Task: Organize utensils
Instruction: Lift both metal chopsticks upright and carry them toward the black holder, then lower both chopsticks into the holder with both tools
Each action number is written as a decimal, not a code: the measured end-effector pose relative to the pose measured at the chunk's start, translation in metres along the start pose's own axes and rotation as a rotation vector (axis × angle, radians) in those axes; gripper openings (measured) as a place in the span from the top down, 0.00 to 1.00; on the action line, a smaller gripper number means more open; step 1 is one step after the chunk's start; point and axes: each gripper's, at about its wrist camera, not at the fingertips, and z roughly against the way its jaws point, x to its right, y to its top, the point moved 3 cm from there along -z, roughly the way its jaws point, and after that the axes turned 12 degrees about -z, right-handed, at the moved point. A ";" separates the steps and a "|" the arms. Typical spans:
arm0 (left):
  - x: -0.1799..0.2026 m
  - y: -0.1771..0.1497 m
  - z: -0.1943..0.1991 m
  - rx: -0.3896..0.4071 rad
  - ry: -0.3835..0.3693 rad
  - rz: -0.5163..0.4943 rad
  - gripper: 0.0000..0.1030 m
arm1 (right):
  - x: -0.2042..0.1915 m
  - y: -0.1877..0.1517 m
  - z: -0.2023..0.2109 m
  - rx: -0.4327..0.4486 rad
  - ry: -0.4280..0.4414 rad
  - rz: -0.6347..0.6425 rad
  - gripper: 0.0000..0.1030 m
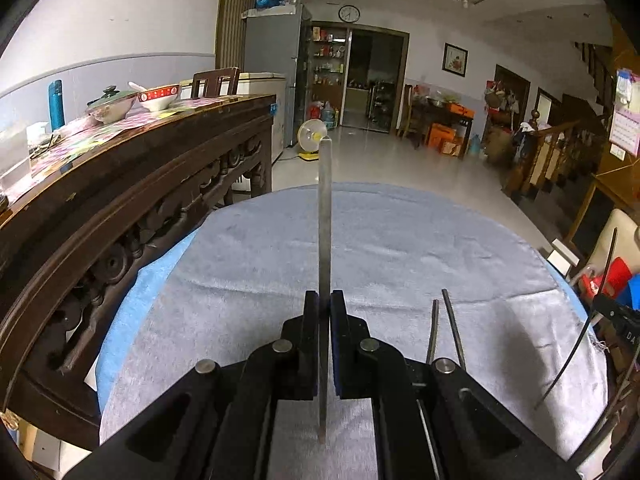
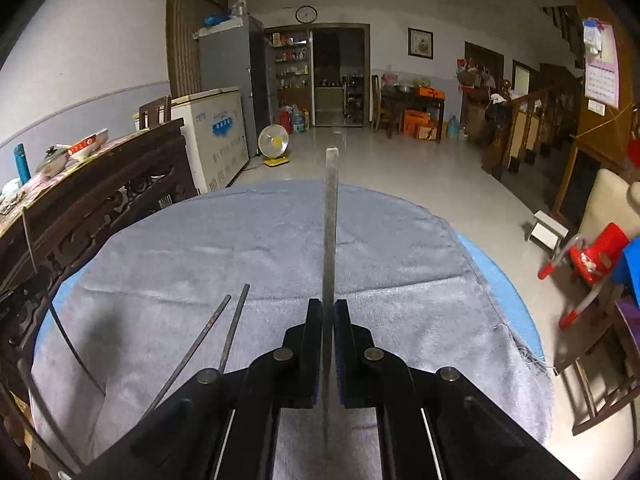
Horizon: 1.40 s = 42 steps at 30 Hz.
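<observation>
1. The left gripper [image 1: 324, 312] is clamped on a flat grey metal utensil handle [image 1: 325, 216] that sticks up and forward from between its pads.
2. The right gripper [image 2: 328, 318] is likewise closed on a second flat grey metal handle [image 2: 330, 224].
3. Both are held above a round tabletop draped in a grey cloth [image 2: 248, 240].
4. Two thin dark chopsticks [image 2: 224, 332] lie on the cloth between the grippers.
</observation>
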 end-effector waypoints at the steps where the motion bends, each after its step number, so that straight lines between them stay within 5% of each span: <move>1: -0.002 -0.001 0.002 0.001 -0.003 0.007 0.95 | 0.000 -0.001 0.003 0.002 0.001 0.002 0.94; 21: -0.020 0.003 0.045 0.083 -0.031 0.089 0.95 | 0.011 0.005 0.043 0.050 0.017 -0.023 0.94; 42: -0.033 -0.019 0.142 0.093 -0.224 0.259 0.95 | 0.048 0.005 0.161 0.062 0.242 -0.195 0.94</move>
